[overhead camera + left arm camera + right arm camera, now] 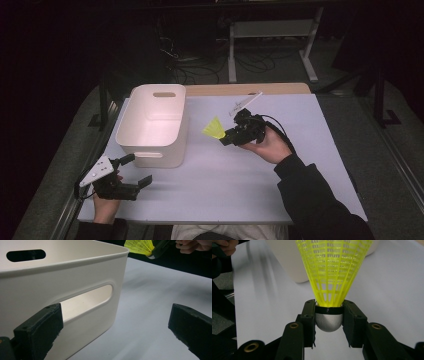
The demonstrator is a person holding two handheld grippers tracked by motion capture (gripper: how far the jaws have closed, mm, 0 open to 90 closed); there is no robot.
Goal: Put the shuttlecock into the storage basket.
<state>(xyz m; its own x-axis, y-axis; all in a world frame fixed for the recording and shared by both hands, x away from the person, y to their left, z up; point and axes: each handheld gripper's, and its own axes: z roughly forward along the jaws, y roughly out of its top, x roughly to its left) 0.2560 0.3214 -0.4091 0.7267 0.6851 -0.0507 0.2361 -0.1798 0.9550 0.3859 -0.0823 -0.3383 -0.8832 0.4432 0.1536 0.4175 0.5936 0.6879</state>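
The right gripper (329, 323) has its jaws closed on the rounded cork of a yellow shuttlecock (332, 272), whose skirt fans out ahead of them toward the white bin (155, 125). The left gripper (139, 171) is spread wide with nothing between its jaws, the bin's handle slot just ahead of its left jaw

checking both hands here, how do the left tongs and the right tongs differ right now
The left tongs are open, their jaws wide apart with nothing between them; the right tongs are shut on the grey rounded base of the yellow plastic mesh shuttlecock. The left tongs sit low beside the near wall of the white plastic bin; the right tongs are to the bin's right, the shuttlecock pointing at it. Both have black jaws and are hand-held.
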